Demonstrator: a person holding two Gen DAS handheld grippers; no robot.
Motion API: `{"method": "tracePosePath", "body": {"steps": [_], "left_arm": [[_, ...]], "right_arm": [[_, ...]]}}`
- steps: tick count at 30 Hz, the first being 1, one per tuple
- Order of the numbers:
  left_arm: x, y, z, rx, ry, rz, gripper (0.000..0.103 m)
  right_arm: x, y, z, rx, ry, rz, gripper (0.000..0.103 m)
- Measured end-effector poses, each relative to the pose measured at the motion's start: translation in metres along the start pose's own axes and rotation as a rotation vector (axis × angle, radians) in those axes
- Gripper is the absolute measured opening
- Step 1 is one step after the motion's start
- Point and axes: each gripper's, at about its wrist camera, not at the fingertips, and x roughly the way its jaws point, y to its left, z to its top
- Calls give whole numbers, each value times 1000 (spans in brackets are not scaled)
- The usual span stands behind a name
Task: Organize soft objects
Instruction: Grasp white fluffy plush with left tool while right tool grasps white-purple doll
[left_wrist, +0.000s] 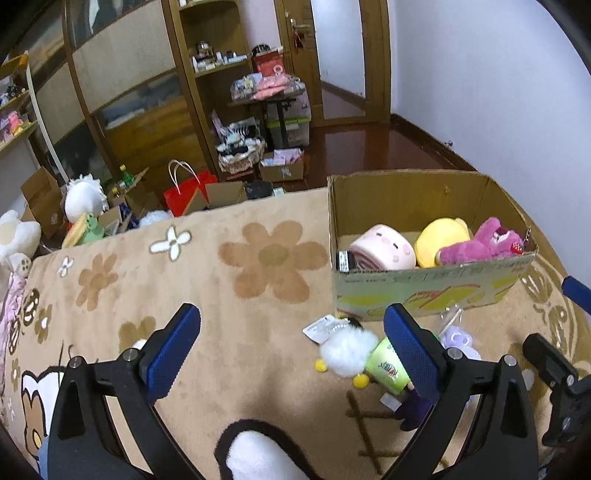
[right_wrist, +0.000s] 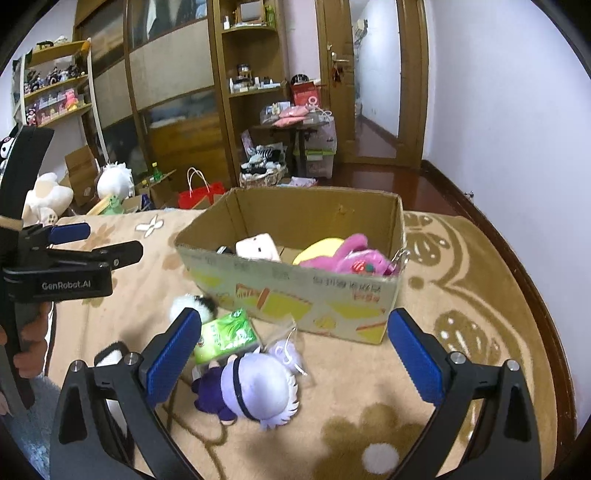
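A cardboard box (left_wrist: 424, 291) stands on the flowered blanket and holds a pink roll plush (left_wrist: 384, 251), a yellow plush (left_wrist: 443, 240) and a magenta bear (left_wrist: 480, 243). In front of it lie a white fluffy toy (left_wrist: 347, 354), a green cup plush (left_wrist: 388, 365) and a lavender-haired doll (right_wrist: 255, 387). My left gripper (left_wrist: 291, 332) is open above the blanket, left of the toys, with nothing between its pads. My right gripper (right_wrist: 293, 343) is open too, hovering over the doll without touching it. A black-edged white plush (left_wrist: 255, 454) shows below the left gripper.
The tan blanket (left_wrist: 229, 295) ends at a far edge. Beyond it the floor is crowded with a red bag (left_wrist: 184, 195), cartons, a basket and white plush toys (left_wrist: 83, 195). Shelves and a wardrobe line the back wall. A hand (right_wrist: 33, 339) holds the left gripper (right_wrist: 114, 239).
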Motion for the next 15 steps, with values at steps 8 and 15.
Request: {"method": "tracePosePath", "body": {"steps": [8, 15], "left_arm": [[30, 1, -1, -18, 93, -38, 99], [55, -7, -4, -21, 183, -76, 99]], "right_arm": [[22, 12, -13, -26, 58, 17, 103], [43, 19, -26, -38, 114, 29, 103]]}}
